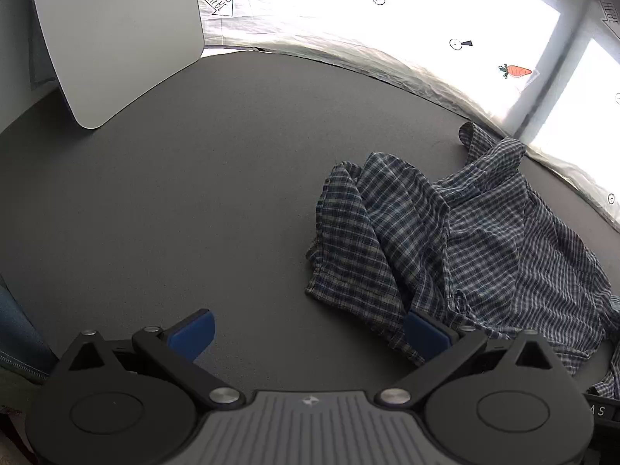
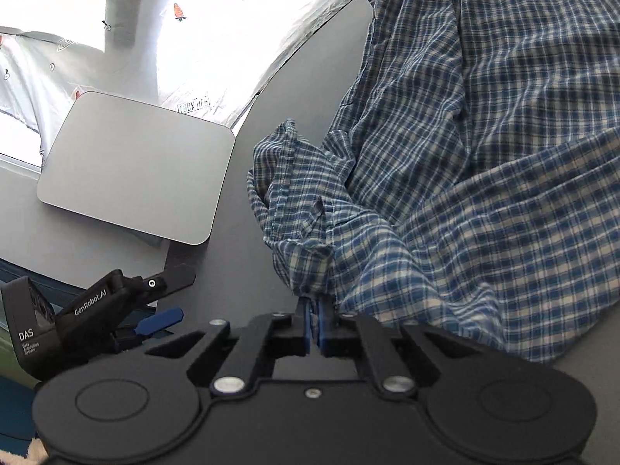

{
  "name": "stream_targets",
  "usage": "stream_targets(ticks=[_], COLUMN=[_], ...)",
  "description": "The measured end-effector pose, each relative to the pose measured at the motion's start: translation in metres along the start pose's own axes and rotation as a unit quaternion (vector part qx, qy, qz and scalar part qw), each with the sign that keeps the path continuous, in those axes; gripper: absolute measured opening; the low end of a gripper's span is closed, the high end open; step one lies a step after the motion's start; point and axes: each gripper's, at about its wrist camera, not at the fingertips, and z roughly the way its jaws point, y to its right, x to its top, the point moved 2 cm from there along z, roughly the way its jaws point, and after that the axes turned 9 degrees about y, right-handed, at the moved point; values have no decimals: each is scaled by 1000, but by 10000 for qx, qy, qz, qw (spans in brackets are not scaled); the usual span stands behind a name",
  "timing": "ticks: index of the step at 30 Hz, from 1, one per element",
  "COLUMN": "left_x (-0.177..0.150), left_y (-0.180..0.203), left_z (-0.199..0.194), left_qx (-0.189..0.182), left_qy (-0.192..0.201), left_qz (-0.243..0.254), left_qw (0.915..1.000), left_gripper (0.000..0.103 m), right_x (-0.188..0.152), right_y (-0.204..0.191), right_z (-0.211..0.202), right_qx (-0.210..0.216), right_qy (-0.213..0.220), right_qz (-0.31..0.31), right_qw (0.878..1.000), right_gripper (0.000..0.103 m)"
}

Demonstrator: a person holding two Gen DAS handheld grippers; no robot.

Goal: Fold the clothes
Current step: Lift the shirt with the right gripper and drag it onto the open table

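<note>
A blue and white checked shirt (image 1: pixel 484 240) lies crumpled on the dark grey table (image 1: pixel 193 193), to the right in the left wrist view. My left gripper (image 1: pixel 308 329) hangs open above the table, its right blue pad at the shirt's near edge, nothing between the pads. In the right wrist view the checked shirt (image 2: pixel 484 155) fills the right side, and my right gripper (image 2: pixel 314 312) is shut on a bunched fold of its cloth, which rises straight out of the blue pads. The left gripper (image 2: pixel 155 302) shows at the lower left there.
A light grey rounded board (image 1: pixel 116 35) stands at the table's far left edge, seen also as the board (image 2: pixel 135 166) in the right wrist view. A white printed sheet (image 1: pixel 426 19) with carrots and arrows hangs bright behind the table. Bare table lies left of the shirt.
</note>
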Motion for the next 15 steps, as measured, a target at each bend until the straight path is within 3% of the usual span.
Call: stream_targets(ticks=[6, 15], left_x=[-26, -54], left_y=[-8, -6], left_z=[-21, -34], left_qx=[-14, -122], left_qy=[-110, -236], left_qz=[206, 250], left_qw=[9997, 9993], left_gripper=[103, 103], right_x=[-31, -59], right_y=[17, 34], right_z=[-12, -21], right_qx=[181, 260], right_qy=[84, -260], right_qz=[934, 1453], right_qw=[9954, 9887], right_gripper=[4, 4])
